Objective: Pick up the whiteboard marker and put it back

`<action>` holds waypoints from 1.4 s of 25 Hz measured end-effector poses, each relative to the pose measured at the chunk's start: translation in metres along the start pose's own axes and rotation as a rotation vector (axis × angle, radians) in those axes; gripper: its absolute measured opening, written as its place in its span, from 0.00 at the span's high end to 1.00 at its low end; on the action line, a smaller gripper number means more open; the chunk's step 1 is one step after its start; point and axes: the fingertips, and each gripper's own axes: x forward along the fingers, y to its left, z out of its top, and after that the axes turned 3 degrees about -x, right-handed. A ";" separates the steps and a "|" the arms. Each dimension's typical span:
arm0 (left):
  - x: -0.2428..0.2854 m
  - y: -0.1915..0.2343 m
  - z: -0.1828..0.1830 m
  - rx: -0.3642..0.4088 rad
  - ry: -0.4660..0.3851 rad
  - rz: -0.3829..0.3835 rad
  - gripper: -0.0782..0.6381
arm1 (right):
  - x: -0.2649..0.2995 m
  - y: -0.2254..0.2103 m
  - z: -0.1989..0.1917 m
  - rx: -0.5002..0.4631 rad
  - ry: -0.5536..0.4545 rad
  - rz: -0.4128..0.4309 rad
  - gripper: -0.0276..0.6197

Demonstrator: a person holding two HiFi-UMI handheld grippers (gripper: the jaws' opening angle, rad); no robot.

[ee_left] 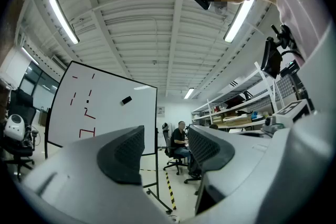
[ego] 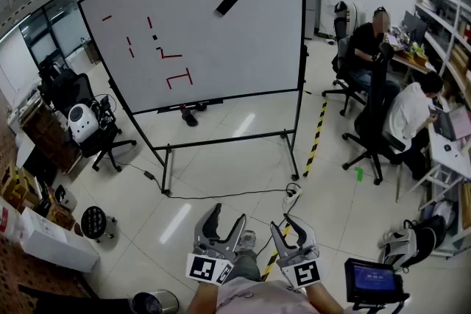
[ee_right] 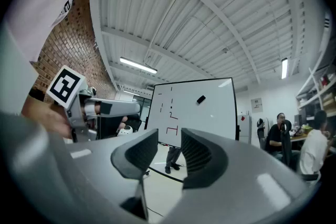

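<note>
Both grippers are held low and close to the body, well short of the big white rolling whiteboard on a black frame (ego: 221, 33).

- Left gripper (ego: 227, 220): jaws apart, nothing between them. Its own view shows only the far room through the gap.
- Right gripper (ego: 289, 228): jaws also spread and empty. The whiteboard shows through the gap.

Marker: not positively found.
- The best candidate is a small dark piece (ego: 154, 37) on the whiteboard's face, left of its centre among the red strokes. It is too small to name, and its long axis cannot be read.
- A black rectangular eraser (ego: 227, 4) sits tilted on the whiteboard, up and right of centre.
- A dark shape at the whiteboard's lower edge (ego: 189, 115) reads, in the right gripper view, as the legs of someone standing behind it, not a pen.

Relation that matters: the whiteboard lies ahead of both grippers and off to the left, well apart from them. If the dark piece is the marker, the left gripper is on the nearer side.

My judgement is that the person must walk up to the whiteboard before either gripper can reach. The approach has not begun, and the lower rail is worth checking closer in.
</note>
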 end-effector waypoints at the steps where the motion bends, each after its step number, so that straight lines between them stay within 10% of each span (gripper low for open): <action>1: 0.019 0.016 0.000 0.019 -0.006 0.020 0.54 | 0.013 -0.007 -0.004 -0.011 0.000 0.002 0.76; 9: 0.253 0.190 -0.004 0.281 0.075 0.069 0.59 | 0.169 -0.074 -0.056 -0.087 0.028 0.011 0.76; 20: 0.642 0.375 0.124 0.769 0.028 0.143 0.52 | 0.410 -0.164 -0.079 -0.144 0.100 0.024 0.76; 35: 0.763 0.440 0.095 0.962 0.051 0.194 0.48 | 0.466 -0.207 -0.116 -0.135 0.215 -0.053 0.76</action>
